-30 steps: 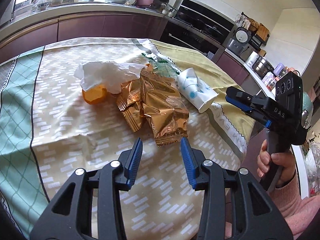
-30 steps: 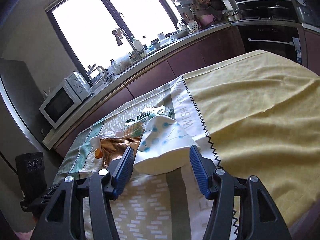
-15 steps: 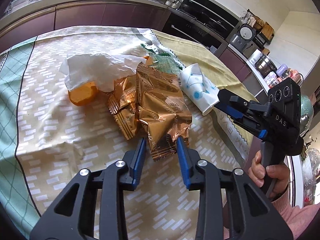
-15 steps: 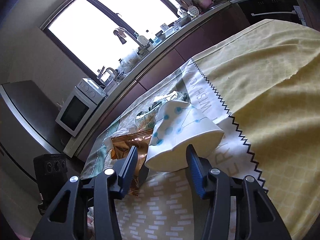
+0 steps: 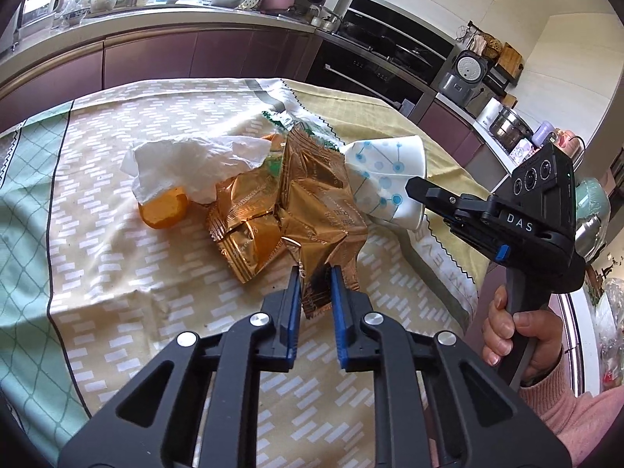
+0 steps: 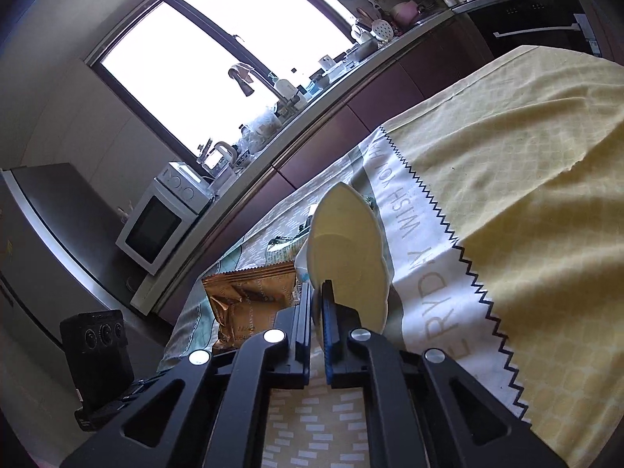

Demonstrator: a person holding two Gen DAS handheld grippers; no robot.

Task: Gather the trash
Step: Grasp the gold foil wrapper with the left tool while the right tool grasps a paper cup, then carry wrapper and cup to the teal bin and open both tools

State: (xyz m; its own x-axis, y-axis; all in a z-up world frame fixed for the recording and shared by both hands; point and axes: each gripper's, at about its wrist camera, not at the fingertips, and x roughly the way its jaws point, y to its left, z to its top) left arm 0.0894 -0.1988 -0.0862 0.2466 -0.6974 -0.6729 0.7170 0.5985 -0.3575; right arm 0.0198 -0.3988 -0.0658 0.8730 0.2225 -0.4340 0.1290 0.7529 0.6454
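Both grippers now nearer together: right gripper (image 6: 318,292) flattening paper cup (image 6: 351,249), left gripper (image 5: 315,273) closing around gold wrapper (image 5: 319,210).

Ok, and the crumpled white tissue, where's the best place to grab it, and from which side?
Probably the puffed-up end of the tissue, on the left in the left wrist view, approached from the bare tablecloth there. That end stands in loose folds with nothing on it. The other end runs against the gold wrappers, and its lower edge drapes over the orange piece.
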